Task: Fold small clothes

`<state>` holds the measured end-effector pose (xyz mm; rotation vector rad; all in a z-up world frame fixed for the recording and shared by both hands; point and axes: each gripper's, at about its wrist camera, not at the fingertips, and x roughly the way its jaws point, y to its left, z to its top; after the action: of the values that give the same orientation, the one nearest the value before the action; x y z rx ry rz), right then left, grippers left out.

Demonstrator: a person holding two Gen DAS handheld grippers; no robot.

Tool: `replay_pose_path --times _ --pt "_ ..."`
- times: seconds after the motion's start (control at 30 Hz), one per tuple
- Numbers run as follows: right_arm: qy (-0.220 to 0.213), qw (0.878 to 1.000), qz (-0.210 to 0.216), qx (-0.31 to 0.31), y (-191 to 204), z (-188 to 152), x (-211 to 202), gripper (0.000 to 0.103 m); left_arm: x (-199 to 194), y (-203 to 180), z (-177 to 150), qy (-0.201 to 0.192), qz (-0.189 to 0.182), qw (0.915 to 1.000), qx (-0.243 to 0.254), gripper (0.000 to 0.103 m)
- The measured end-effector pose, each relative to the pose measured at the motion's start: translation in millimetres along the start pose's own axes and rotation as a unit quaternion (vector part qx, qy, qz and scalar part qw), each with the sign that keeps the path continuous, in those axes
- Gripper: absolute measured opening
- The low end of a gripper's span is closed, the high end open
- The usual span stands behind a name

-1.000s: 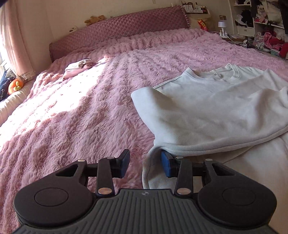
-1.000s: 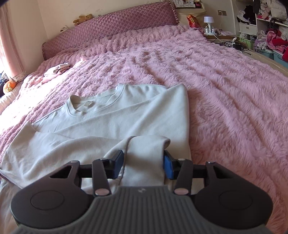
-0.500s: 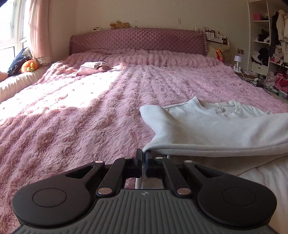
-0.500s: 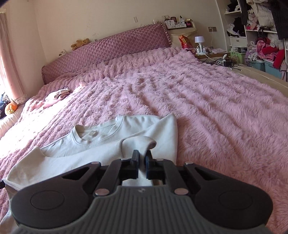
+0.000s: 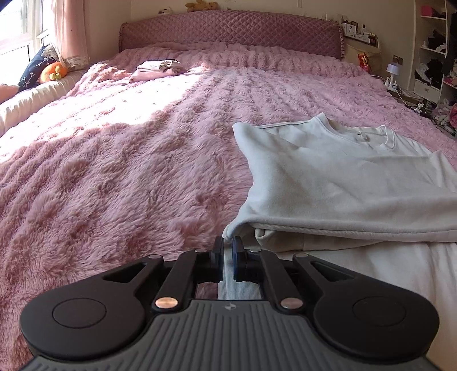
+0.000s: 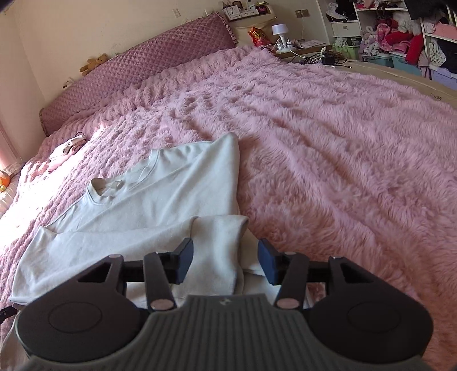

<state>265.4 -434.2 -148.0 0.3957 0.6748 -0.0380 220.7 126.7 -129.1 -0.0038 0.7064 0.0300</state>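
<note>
Pink fuzzy blanket (image 5: 128,171) is carrying a white sweatshirt (image 5: 342,177) at frame right; left gripper (image 5: 228,251) is pinching its hem, right gripper (image 6: 225,261) is spreading wide around a sleeve.

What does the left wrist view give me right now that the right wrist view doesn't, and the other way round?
Only the left wrist view shows the left gripper shut on a corner of the white sweatshirt, plus the window and the orange plush toy. Only the right wrist view shows the right gripper open, with a folded sleeve lying between its fingers, and the teal storage bins. Both show the sweatshirt, the pink blanket, the quilted headboard and the small folded pile near it.
</note>
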Motion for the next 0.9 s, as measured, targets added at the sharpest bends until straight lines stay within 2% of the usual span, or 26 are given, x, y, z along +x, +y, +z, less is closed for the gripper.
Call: replay_pose_path --times 0.07,0.13,0.3,0.33,0.4,0.43,0.5,0.57,0.7,0.77,0.83,0.87,0.9 --pt "0.003 1.0 0.017 0.005 -1 -2 -12 0.046 -12 6 -2 -0.006 -0.005 0.9999 -0.015 0.007" --pt "0.024 0.999 0.035 0.009 -2 -6 -17 0.046 -23 10 -2 -0.02 -0.021 0.9991 -0.029 0.007" --pt "0.054 0.998 0.012 0.004 4 -17 -6 0.047 -30 7 12 -0.045 -0.049 0.9959 -0.061 0.007" --pt "0.058 0.998 0.018 0.012 2 -19 -4 0.047 -29 4 16 -0.049 -0.057 0.9951 -0.064 0.007" --pt "0.067 0.997 0.03 0.019 3 -19 -2 0.022 -26 -5 22 -0.06 -0.067 0.9942 -0.058 0.01" --pt "0.069 0.997 0.03 0.016 4 -19 -2 0.003 -24 -9 25 -0.063 -0.072 0.9938 -0.056 0.011" --pt "0.058 0.998 0.032 0.002 7 -18 -11 0.003 -15 -17 28 -0.062 -0.088 0.9924 -0.059 0.014" --pt "0.045 0.998 0.028 -0.014 8 -18 -23 0.002 -3 -21 27 -0.047 -0.083 0.9937 -0.06 0.015" --pt "0.084 0.996 0.013 -0.022 -4 -29 -14 0.003 26 -14 13 0.017 -0.053 0.9953 -0.079 0.015" --pt "0.09 0.995 0.015 -0.028 -7 -33 -13 0.004 27 -7 6 0.019 -0.058 0.9938 -0.093 0.014" --pt "0.08 0.996 0.004 -0.032 -5 -30 -21 0.011 22 -6 7 0.017 -0.057 0.994 -0.092 0.014" --pt "0.067 0.997 -0.003 -0.033 -4 -28 -26 0.017 18 -7 8 0.014 -0.055 0.994 -0.094 0.014" --pt "0.039 0.998 -0.006 -0.042 1 -24 -34 0.017 14 -7 9 0.01 -0.058 0.9936 -0.097 0.014"
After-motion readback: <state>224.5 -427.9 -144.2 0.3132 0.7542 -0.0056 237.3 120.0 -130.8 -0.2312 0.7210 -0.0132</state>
